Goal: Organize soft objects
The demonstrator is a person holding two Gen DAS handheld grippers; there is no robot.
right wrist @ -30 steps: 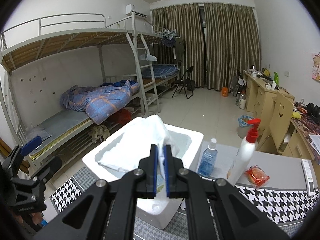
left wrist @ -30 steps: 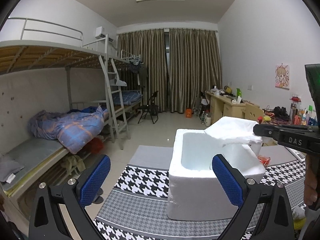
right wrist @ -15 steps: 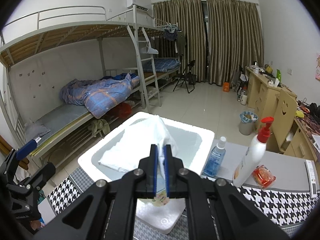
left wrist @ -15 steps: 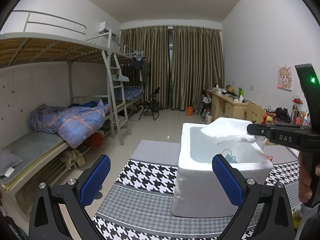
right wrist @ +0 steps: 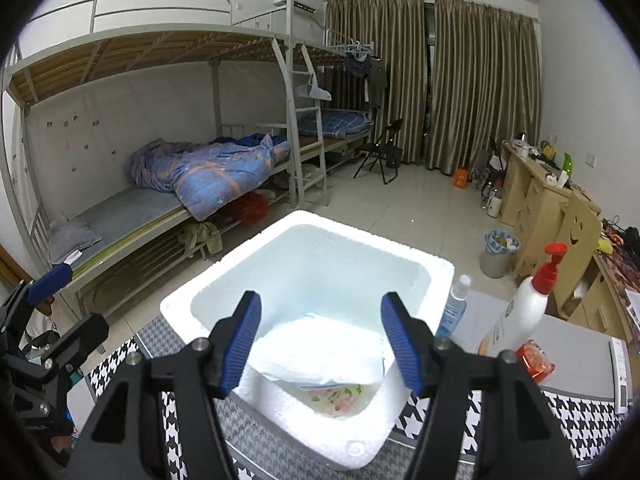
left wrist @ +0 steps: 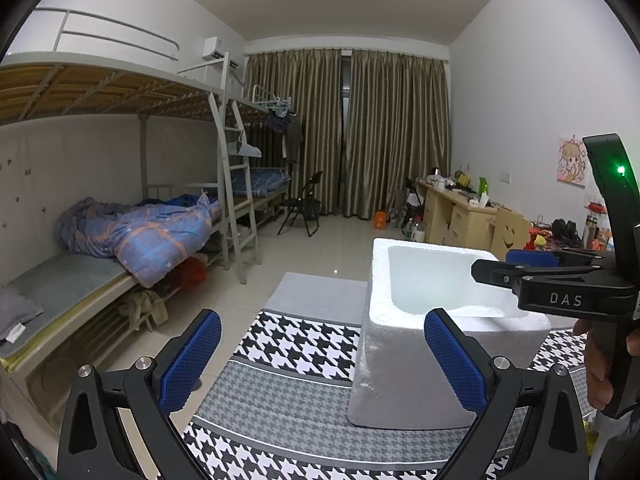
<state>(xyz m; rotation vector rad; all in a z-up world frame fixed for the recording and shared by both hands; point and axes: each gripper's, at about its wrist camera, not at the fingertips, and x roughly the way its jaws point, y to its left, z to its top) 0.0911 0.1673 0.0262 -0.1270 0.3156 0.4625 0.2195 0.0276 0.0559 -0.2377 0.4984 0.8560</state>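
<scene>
A white foam box [right wrist: 352, 412] stands on the houndstooth table cover [left wrist: 288, 344]. Inside it lies a white soft pack [right wrist: 320, 354] on top of a floral-printed item [right wrist: 336, 394]. My right gripper [right wrist: 322, 346] hovers just above the box's near side, its jaws opening, nothing between the blue pads; the pack lies free below them. The same right gripper [left wrist: 532, 276] shows from the side in the left wrist view, over the foam box [left wrist: 404, 364]. My left gripper [left wrist: 320, 364] stands open left of the box, holding nothing.
A small blue-liquid bottle [right wrist: 454, 308], a white pump bottle with red top [right wrist: 524, 308] and an orange packet [right wrist: 534, 362] stand right of the box. A bunk bed with a blue quilt [left wrist: 136, 236] is at left, a wooden desk [left wrist: 460, 212] at right.
The right gripper, shut on the white pack over the box before, has opened and the pack now lies inside the box. The left gripper stays open and almost still.
</scene>
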